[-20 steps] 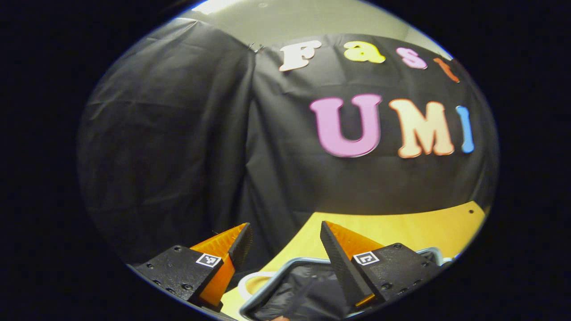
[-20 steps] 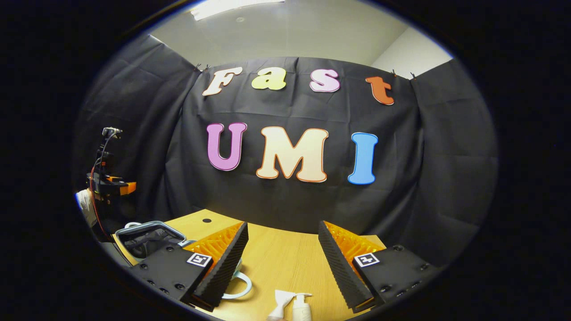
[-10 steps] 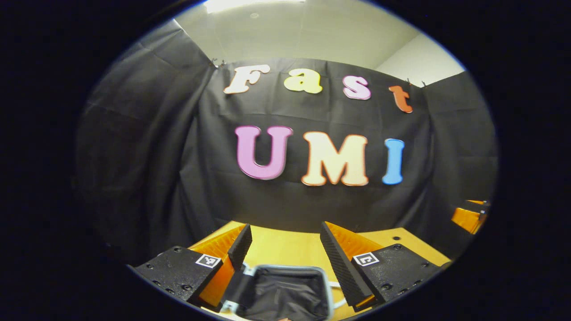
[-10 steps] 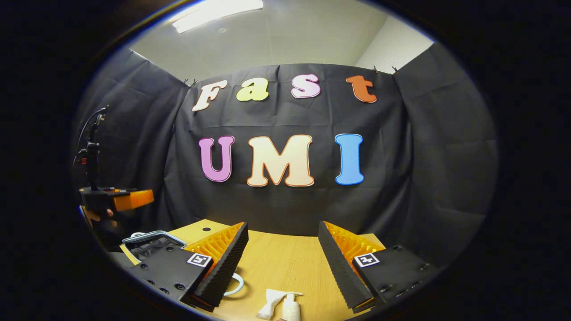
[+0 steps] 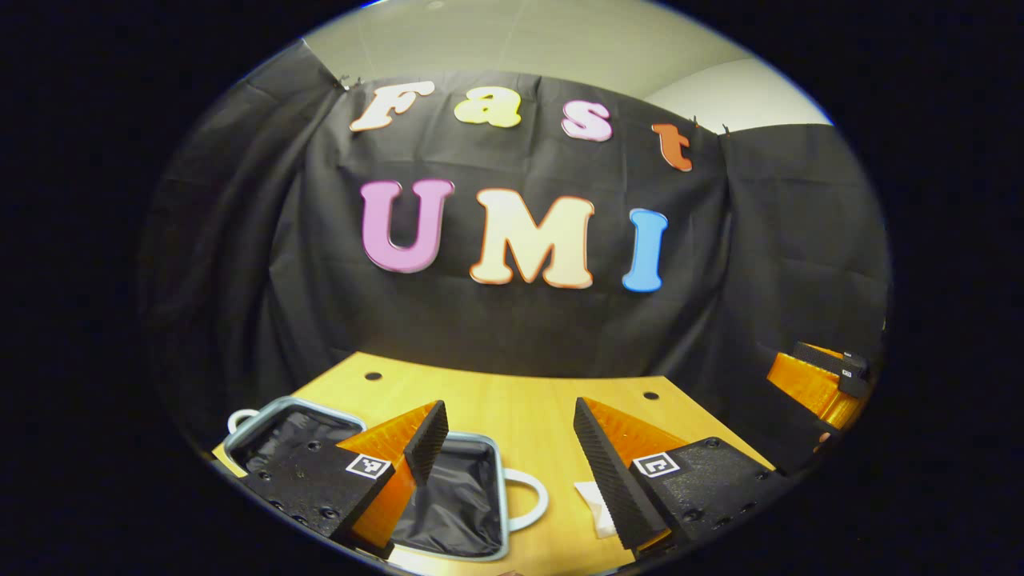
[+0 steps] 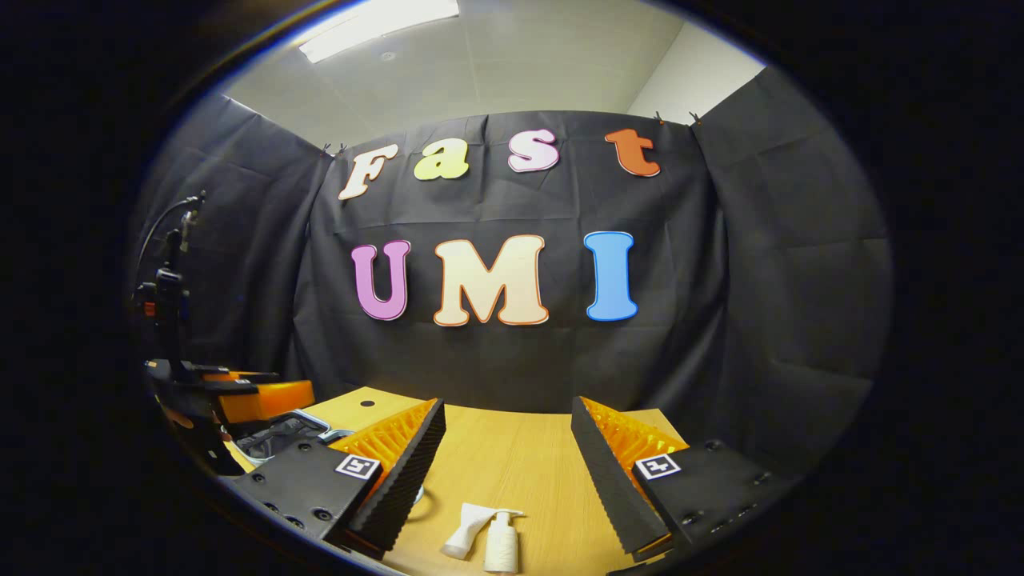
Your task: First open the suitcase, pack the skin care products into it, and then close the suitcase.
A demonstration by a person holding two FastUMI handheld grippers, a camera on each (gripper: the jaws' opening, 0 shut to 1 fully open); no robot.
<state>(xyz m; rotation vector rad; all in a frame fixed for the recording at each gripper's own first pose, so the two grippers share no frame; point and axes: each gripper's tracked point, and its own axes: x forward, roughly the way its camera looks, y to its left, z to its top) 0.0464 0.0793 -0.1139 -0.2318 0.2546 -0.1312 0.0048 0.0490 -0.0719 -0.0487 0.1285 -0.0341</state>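
Wooden table (image 5: 520, 400) carries our open suitcase (image 5: 460, 496), partly hidden behind our left gripper (image 5: 504, 448), fingers apart; our right gripper (image 6: 504, 448), also apart, hovers above two skin care products (image 6: 488, 540).

My left gripper (image 5: 510, 448) has two wedge-shaped fingers with ribbed inner pads (image 5: 428, 432) and ridged outer faces. Each finger sits on a black textured block (image 5: 316, 480) with small round screws, and each block bears a small square white marker (image 5: 368, 466) with a black pattern. My right gripper (image 6: 507, 448) is built alike: ribbed wedges, black screwed blocks, a square marker (image 6: 658, 466) on each. In the right gripper view, a black mast (image 6: 170, 304) with thin looping cables (image 6: 164, 216) stands on my left gripper's body.
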